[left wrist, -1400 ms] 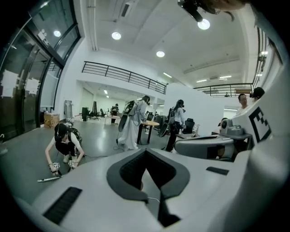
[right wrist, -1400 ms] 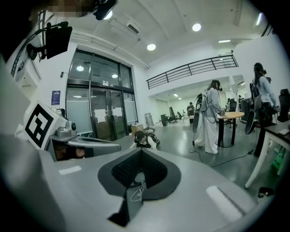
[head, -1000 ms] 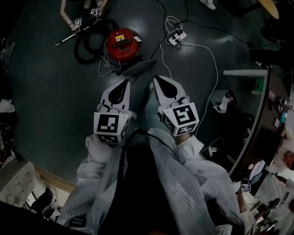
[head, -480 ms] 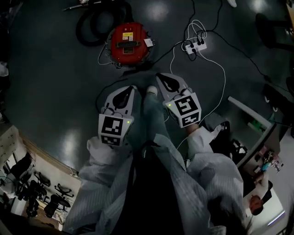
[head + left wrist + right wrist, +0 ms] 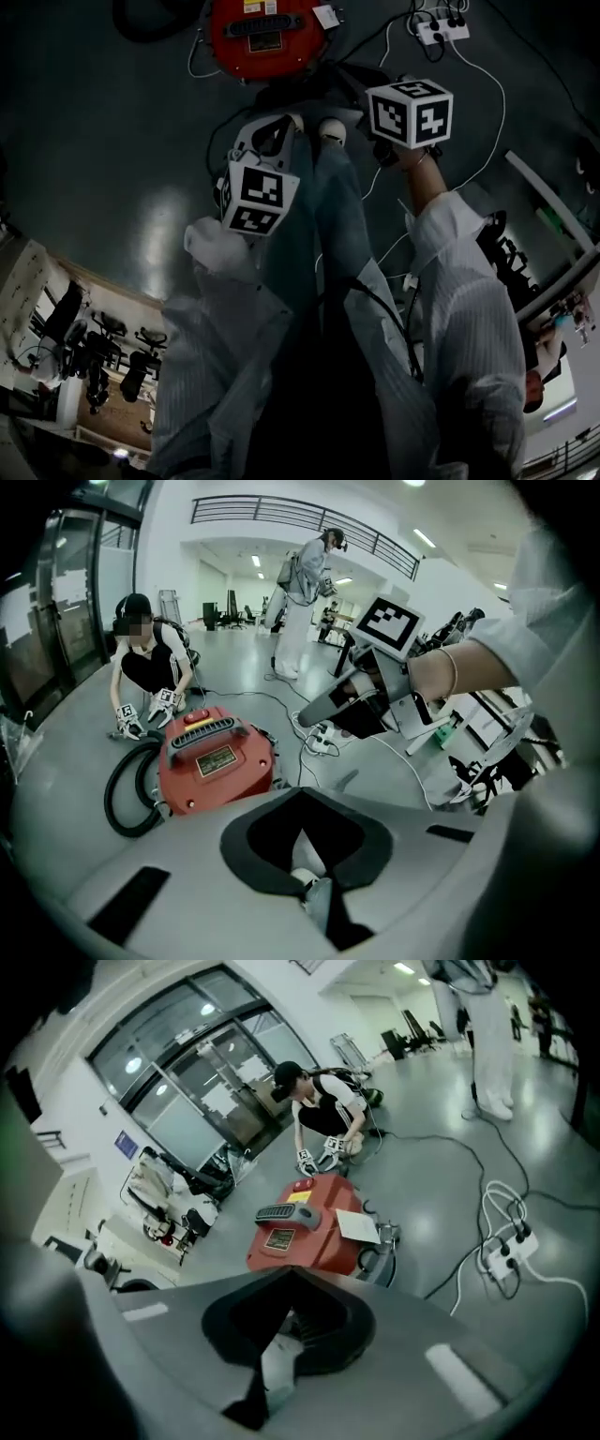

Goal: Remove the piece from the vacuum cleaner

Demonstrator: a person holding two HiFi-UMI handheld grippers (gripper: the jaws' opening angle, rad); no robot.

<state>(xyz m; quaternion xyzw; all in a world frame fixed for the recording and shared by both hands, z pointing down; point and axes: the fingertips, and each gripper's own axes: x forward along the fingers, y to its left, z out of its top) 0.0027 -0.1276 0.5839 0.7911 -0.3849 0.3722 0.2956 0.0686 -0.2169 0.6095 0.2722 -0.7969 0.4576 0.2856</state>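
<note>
Vacuum cleaner near power strip

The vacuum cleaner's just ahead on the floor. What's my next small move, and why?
Probably lower the right hand-held gripper toward the red vacuum cleaner and open its jaws: it and the left hand-held gripper are shut, empty, and held above the cleaner.

The person wears a pale, finely striped coat with long sleeves, blue-grey trousers and white-toed shoes. A black cable crosses the coat front. The left gripper and right gripper have grey-white shells, each bearing a cube of black-and-white square markers.
</note>
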